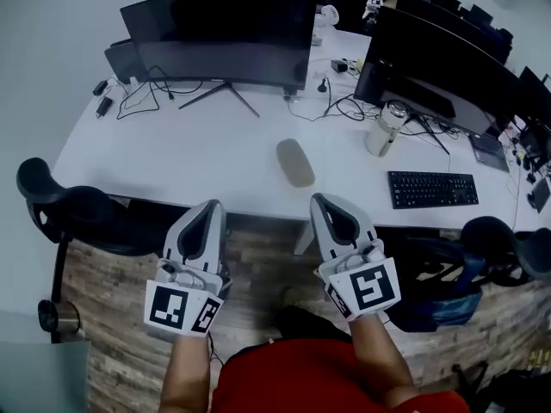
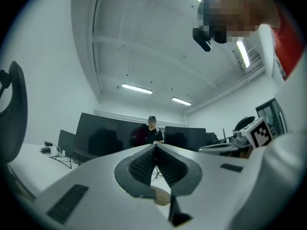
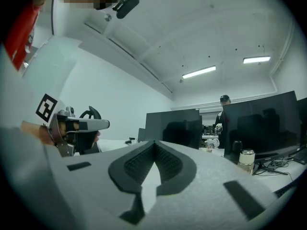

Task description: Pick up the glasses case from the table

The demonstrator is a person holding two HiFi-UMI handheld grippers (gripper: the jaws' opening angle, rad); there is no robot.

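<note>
The glasses case point(image 1: 295, 163) is a taupe oval lying flat on the white table point(image 1: 189, 157), near its front edge. Both grippers hover short of that edge, over the floor, and point towards the table. My left gripper point(image 1: 212, 205) sits below and left of the case, with its jaws together and nothing between them. My right gripper point(image 1: 320, 198) is just below and right of the case, also shut and empty. In the left gripper view the closed jaws point(image 2: 156, 146) meet at the tips, and the case point(image 2: 160, 195) shows through the gap below. The right gripper view shows its tips point(image 3: 154, 143) closed.
Two dark monitors point(image 1: 224, 37) point(image 1: 439, 58) stand at the back among cables. A pale flask point(image 1: 385, 129) and a black keyboard point(image 1: 433, 188) lie right of the case. Black chairs point(image 1: 77, 213) point(image 1: 499, 248) flank the table's front. A person point(image 2: 152, 131) stands behind the monitors.
</note>
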